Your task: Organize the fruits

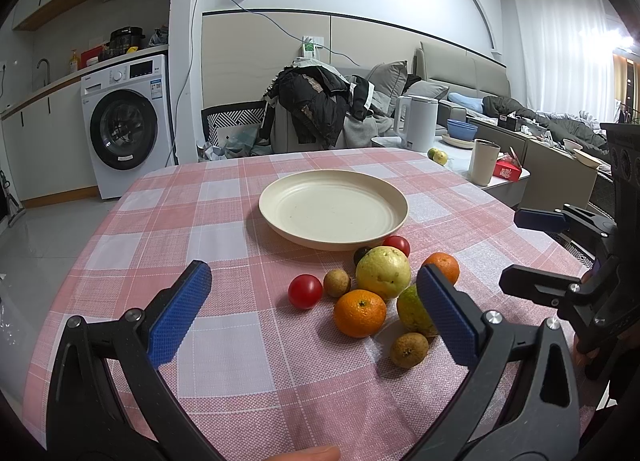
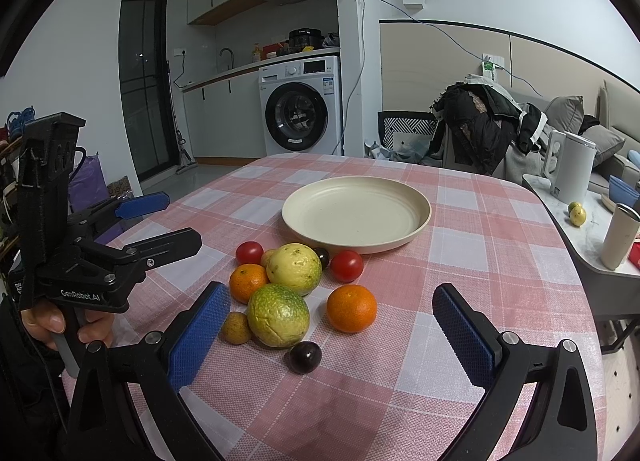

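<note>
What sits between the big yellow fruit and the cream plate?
In the right wrist view, a small dark fruit and a red tomato lie between the yellow fruit and the plate.

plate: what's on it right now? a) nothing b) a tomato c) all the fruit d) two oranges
a: the plate is bare in both views, and the fruit, such as an orange and a tomato, lies on the tablecloth in front of it.
</note>
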